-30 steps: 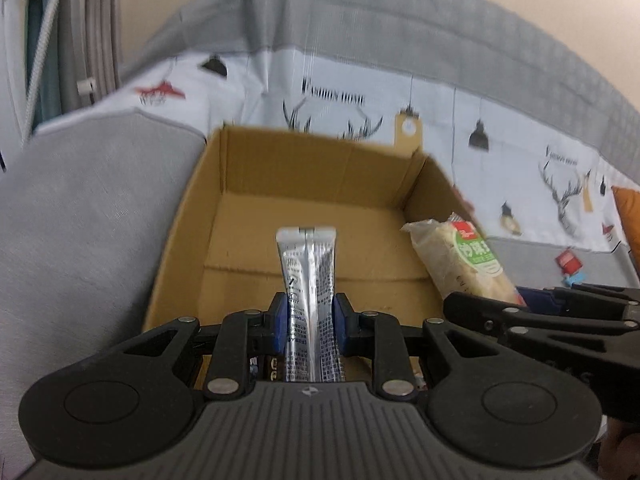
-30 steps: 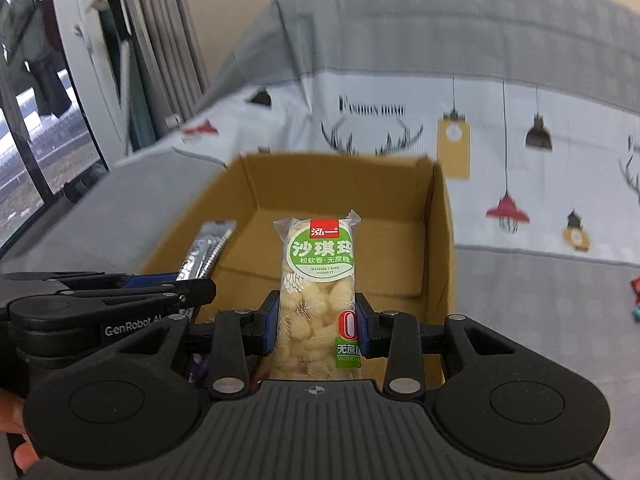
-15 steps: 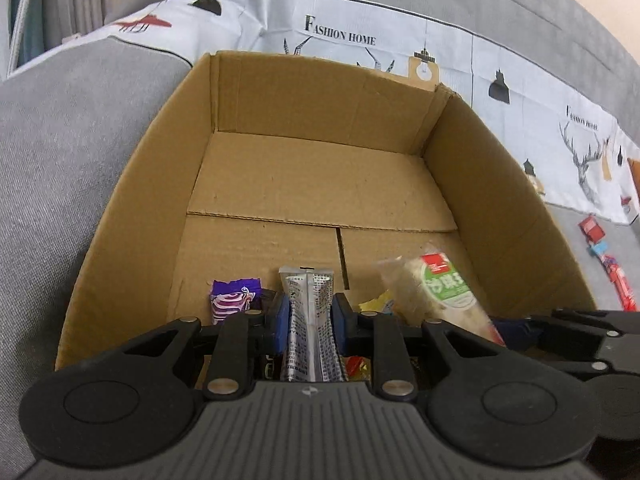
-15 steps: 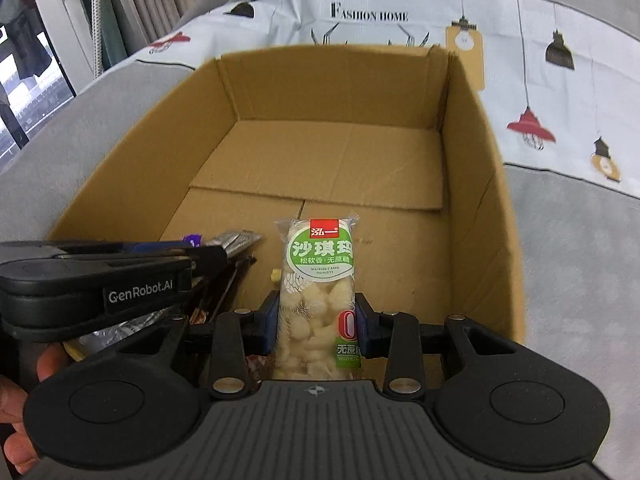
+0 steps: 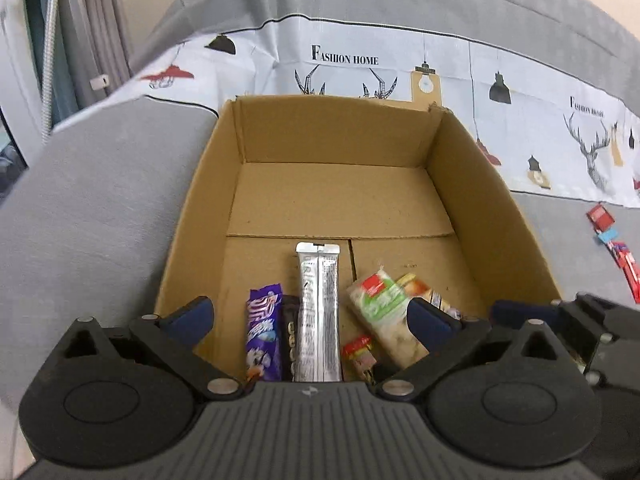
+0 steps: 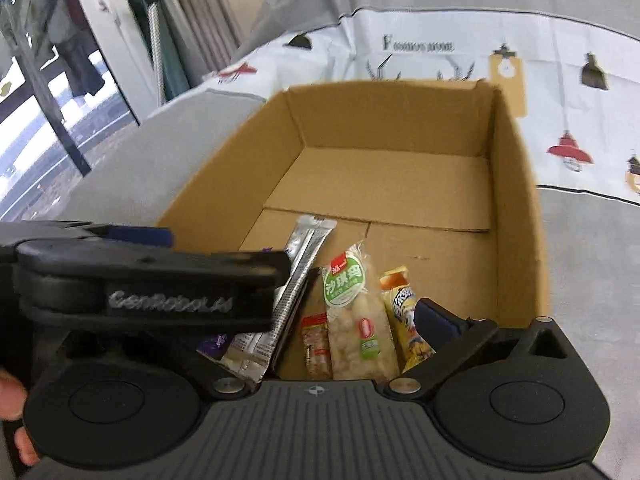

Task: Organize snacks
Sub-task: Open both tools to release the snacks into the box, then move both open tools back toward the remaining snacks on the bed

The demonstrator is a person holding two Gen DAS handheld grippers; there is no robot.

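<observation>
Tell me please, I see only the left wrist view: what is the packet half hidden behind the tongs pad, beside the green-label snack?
Observer: The right wrist view shows it more clearly: a yellow packet, lying beside the green-label snack on the floor of the cardboard box.
Operator: Do the right tongs hold anything?
Observer: No. Their jaws are opening, and the green-label snack lies loose between them.

Grey bed cover (image 5: 92, 184); white printed sheet (image 5: 344, 60) with lamps and antlers, far side; grey curtains (image 6: 192, 12); daylit window (image 6: 36, 92), left.
</observation>
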